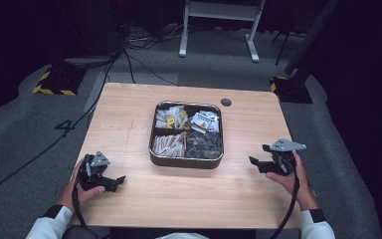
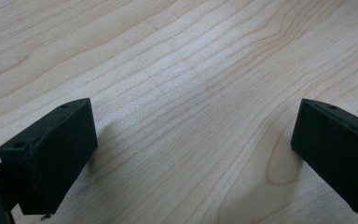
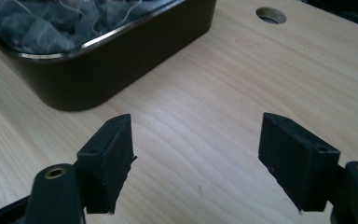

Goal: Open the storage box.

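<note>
A dark metal tray (image 1: 153, 154) with compartments sits mid-table, holding packets, sticks and dark tea bags. My left gripper (image 1: 117, 182) rests at the front left of the table, held by a hand, its jaws wide apart over bare wood (image 2: 191, 126). At the front right my right gripper (image 1: 258, 160) is held by the other hand, also open and empty. In the right gripper view the tray's dark wall (image 3: 121, 56) lies just beyond the jaws, with mesh tea bags (image 3: 51, 23) inside; the gripper (image 3: 196, 154) hovers over wood short of it.
The wooden table (image 1: 129, 109) has a round cable hole (image 1: 226, 102) behind the tray, also seen as the hole (image 3: 271, 15). A cable trails from each gripper over the front edge. Grey floor, cables and a white stand leg (image 1: 184, 30) lie beyond the table.
</note>
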Tool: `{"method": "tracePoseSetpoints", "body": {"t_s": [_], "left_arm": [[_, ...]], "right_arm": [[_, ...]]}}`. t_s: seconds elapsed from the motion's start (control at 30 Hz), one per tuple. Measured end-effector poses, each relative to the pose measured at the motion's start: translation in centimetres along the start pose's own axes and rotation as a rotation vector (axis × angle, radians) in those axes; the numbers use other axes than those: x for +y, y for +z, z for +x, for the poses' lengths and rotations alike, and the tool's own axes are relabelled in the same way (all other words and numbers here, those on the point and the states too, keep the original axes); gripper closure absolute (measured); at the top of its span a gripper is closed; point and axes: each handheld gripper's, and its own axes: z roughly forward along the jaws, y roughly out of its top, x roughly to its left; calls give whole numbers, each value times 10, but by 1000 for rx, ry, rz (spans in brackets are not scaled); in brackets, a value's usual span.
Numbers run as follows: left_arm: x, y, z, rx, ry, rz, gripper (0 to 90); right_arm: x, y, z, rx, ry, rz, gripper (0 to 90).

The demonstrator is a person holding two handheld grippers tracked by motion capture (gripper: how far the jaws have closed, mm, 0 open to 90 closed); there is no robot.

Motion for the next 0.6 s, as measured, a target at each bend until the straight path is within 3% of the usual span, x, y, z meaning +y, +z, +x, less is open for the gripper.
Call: {"method": "tracePoseSetpoints", "body": {"t_s": [0.27, 0.6], "left_arm": [[0, 0, 0, 0, 0, 0, 5], [0, 0, 0, -1, 0, 0, 5]], "right_arm": [[31, 8, 4, 30, -10, -54, 309], [62, 25, 20, 67, -71, -43, 307]]}}
